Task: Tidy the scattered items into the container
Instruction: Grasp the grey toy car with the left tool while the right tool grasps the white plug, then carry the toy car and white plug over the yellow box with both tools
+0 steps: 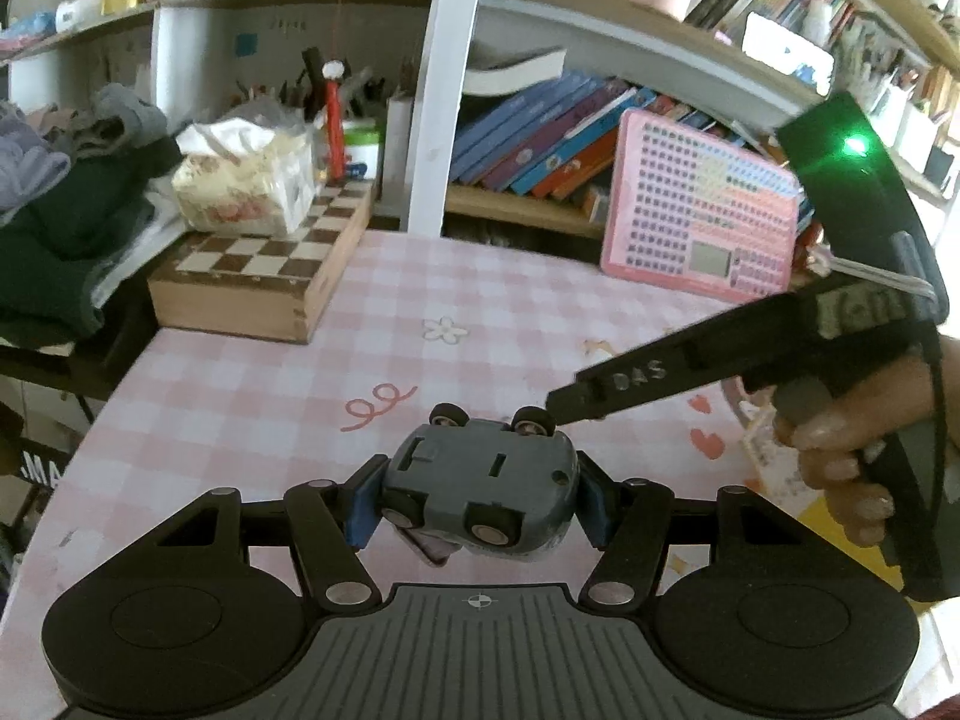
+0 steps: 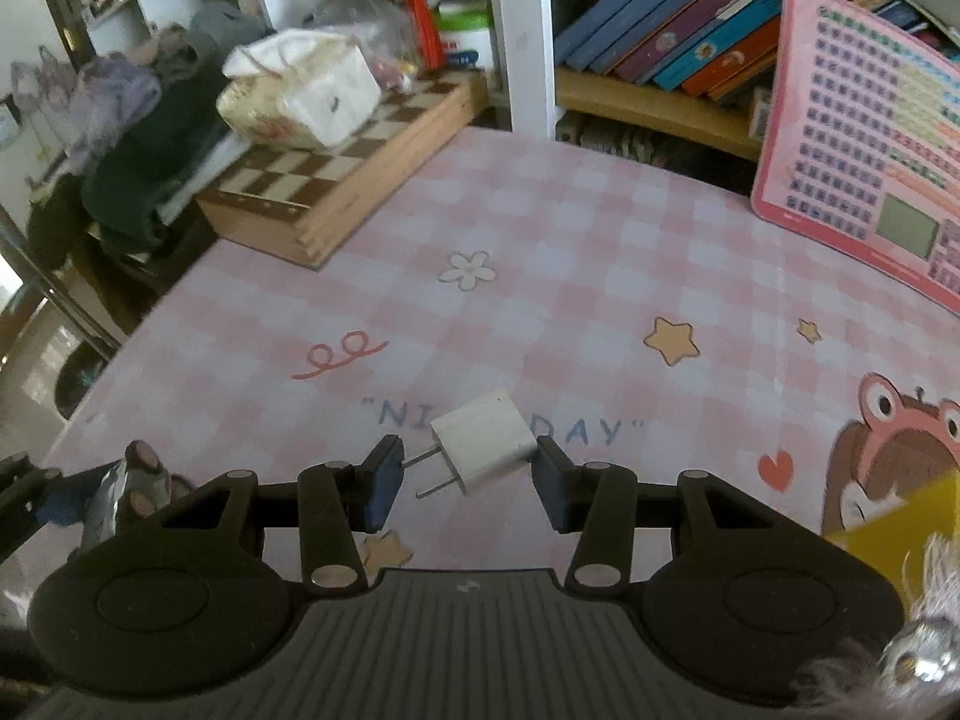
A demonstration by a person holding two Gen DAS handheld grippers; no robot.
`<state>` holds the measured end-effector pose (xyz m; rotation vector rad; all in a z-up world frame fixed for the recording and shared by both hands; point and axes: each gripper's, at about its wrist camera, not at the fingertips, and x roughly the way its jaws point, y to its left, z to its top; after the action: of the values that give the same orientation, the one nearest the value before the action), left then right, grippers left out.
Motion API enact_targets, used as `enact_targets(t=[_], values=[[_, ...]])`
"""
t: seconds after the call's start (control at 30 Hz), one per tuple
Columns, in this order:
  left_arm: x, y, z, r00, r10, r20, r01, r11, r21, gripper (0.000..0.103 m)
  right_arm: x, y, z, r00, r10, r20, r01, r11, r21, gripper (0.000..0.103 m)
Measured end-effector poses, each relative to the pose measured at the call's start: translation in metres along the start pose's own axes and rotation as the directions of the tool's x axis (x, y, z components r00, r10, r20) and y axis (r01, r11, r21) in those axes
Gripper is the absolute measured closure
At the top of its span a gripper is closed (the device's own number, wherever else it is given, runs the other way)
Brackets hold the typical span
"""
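Note:
My left gripper [image 1: 477, 501] is shut on a grey toy car [image 1: 480, 486], held upside down with its wheels up, above the pink checked tablecloth [image 1: 288, 372]. The car also shows at the left edge of the right wrist view [image 2: 129, 495]. My right gripper [image 2: 465, 477] is open around a white plug adapter [image 2: 483, 441]; its right pad touches the adapter's body, and the prongs point toward the left pad. The right gripper also shows in the left wrist view [image 1: 750, 354], held by a hand just right of the car. A yellow container corner [image 2: 900, 525] sits at the right.
A wooden chessboard box [image 1: 258, 273] with a tissue pack [image 1: 246, 183] on it stands at the back left. A pink learning tablet [image 1: 699, 210] leans against the bookshelf at the back right. Dark clothes [image 1: 54, 240] pile up at the left edge.

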<state>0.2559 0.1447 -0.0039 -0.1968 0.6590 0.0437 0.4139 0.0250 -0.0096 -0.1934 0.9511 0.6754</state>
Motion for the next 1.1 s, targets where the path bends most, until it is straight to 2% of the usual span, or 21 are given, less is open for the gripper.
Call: enact_targets(t=[0.57,0.87,1.1], values=[[-0.087,-0.006,-0.023,0.996,-0.075,0.049,0.073,0.996,0.042,0.041,-0.093,0.039,-0.064,0.996,0.03,0.084,-0.031,0.999,0.016,0.059],[-0.137,-0.009,-0.042,0.991,-0.124,0.058,0.119,0.99,0.081,0.041,-0.14,0.06,-0.112,0.993,0.019,0.119,-0.024,0.999,0.042,0.059],[-0.16,-0.008,-0.056,0.986,-0.156,0.056,0.15,0.984,0.093,0.041,-0.166,0.075,-0.151,0.992,-0.011,0.127,-0.001,0.996,0.092,0.059]])
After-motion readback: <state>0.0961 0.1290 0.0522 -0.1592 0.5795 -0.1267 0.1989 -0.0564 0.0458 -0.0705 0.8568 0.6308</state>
